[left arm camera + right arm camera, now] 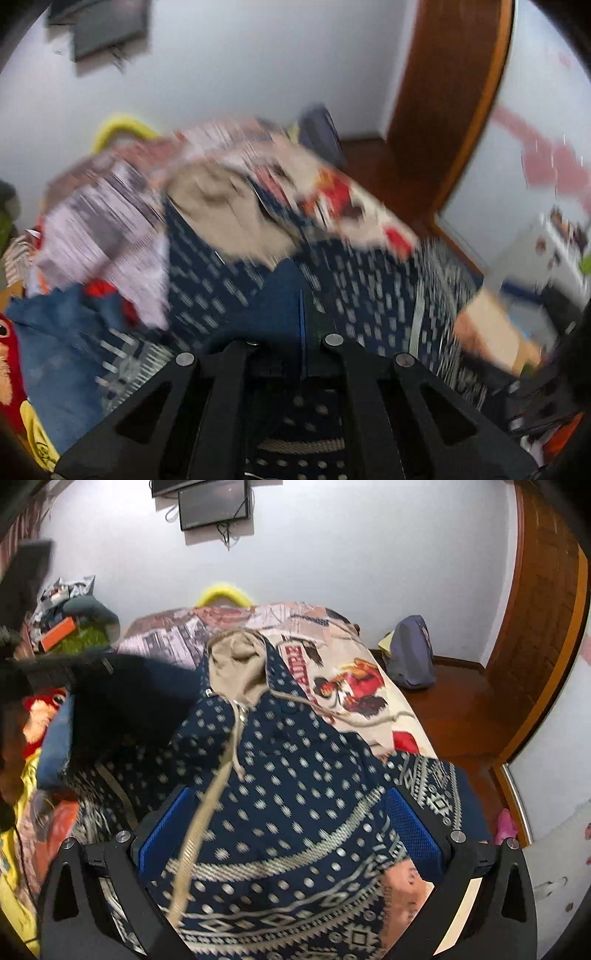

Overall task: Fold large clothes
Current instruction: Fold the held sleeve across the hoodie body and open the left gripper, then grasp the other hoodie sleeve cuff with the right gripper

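Nearest, the left gripper (295,332), closed on navy fabric, should carry it smoothly across while the right gripper (291,834) stands wide over the navy patterned hooded jacket (288,775) on the printed bedspread (351,672) beyond.

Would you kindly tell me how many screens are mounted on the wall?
2: a larger screen on the white wall facing the bed, and a second just above-left of it, mostly cropped. Others may be outside view.

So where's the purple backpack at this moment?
In the right wrist view the purple backpack sits on the wooden floor right of the bed, against the white wall, left of the wooden door.
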{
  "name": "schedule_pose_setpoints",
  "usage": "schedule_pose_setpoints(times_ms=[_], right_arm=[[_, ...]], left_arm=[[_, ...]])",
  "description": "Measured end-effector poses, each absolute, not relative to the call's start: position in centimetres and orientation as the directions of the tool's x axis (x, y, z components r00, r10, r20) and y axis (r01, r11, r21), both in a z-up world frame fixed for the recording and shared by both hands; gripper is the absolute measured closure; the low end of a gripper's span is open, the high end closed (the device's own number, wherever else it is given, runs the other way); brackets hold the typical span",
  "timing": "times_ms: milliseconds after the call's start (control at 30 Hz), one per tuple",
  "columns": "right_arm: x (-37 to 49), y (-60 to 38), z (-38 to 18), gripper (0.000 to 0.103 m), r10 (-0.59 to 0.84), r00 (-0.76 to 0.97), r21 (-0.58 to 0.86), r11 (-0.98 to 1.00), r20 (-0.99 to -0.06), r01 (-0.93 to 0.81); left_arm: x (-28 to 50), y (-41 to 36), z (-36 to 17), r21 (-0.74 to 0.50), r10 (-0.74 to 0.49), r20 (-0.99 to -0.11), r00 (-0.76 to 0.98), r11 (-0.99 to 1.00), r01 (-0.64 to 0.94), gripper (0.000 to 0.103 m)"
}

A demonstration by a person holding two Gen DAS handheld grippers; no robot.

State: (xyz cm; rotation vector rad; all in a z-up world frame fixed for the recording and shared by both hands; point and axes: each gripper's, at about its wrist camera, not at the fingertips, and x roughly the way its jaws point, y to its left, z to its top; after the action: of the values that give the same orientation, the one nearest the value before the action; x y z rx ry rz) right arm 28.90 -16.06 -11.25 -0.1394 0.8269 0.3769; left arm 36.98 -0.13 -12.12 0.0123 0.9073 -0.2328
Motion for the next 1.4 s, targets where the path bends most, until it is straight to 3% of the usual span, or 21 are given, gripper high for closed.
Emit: schedule_pose_setpoints(times_ms=[133,233,400,467,833,900,1033,1400], right_arm=[[28.4,-17.2,-12.5,0.0,0.251,0.597,0.001,0.922,-0.762,-0.386],[28.1,-17.6,-13.3,0.0,0.237,0.581,-0.01,0.921,-0.779,-0.39],[27.7,-17.8,-13.9,0.0,0.227,0.559,-0.01,0.921,-0.798,-0.389],[27.3,-17.8,-13.7,0.0,0.228,0.562,-0.011,0.921,-0.795,-0.389],[24.8,-15.7,-10.1,0.0,0.269,0.605,-0.016,0.906,-0.749,-0.422],[24.6,-14.6,-9.6,0.0,0.279,0.607,-0.027,0.895,-0.744,-0.445],[24.2,-12.0,-9.3,0.0,0.32,0.592,-0.027,0.864,-0.74,-0.502],[25.9,-3.4,-11.4,0.003,0.404,0.49,0.005,0.776,-0.772,-0.631]], left_arm=[[36.0,-3.0,-17.2,-0.106,-0.223,-0.857,0.464,0.959,0.264,0.099],[34.9,-4.1,-19.6,-0.127,-0.238,-0.895,0.378,0.947,0.295,0.091],[32.9,-4.4,-21.0,-0.19,-0.298,-0.911,0.287,0.917,0.35,0.062],[32.0,-4.0,-20.4,-0.259,-0.354,-0.901,0.251,0.902,0.345,0.058],[27.4,2.0,-13.7,-0.239,-0.331,-0.856,0.397,0.934,0.265,0.053],[26.8,4.0,-12.7,-0.232,-0.315,-0.844,0.435,0.944,0.234,0.047],[25.2,8.8,-11.6,-0.152,-0.205,-0.836,0.51,0.978,0.144,0.041],[22.5,19.0,-16.2,-0.118,-0.071,-0.874,0.48,0.991,-0.068,0.041]])
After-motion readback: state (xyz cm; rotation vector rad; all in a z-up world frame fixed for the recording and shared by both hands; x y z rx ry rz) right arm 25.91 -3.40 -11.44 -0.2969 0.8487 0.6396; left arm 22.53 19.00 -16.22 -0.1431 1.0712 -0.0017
